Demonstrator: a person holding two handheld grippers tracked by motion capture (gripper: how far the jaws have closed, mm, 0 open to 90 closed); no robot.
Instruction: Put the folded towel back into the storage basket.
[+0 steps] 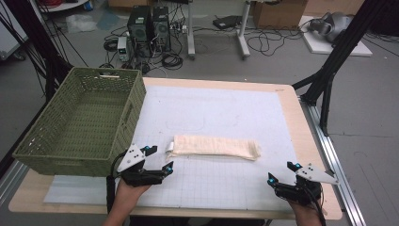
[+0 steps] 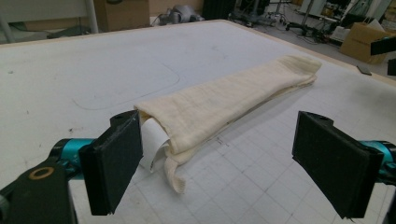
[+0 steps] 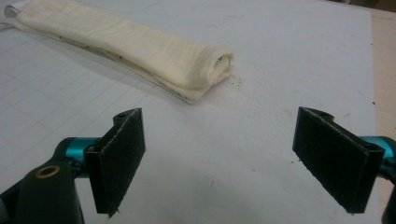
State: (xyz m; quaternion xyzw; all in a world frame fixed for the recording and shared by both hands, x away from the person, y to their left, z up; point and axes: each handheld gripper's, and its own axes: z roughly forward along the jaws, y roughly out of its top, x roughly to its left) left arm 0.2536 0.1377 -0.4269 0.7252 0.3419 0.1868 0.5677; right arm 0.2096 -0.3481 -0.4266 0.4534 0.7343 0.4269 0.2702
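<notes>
left claw [image 1: 159,158]: jaws apart, near end of folded cream cloth [image 1: 214,147] | right claw [image 1: 283,171]: jaws apart, empty | cloth flat on bench [image 1: 221,108]

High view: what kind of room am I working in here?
Likely a robotics lab or data-collection workshop: desktop computer towers and loose cables sit on the bare floor behind the table, and black frame struts stand beside it.
</notes>
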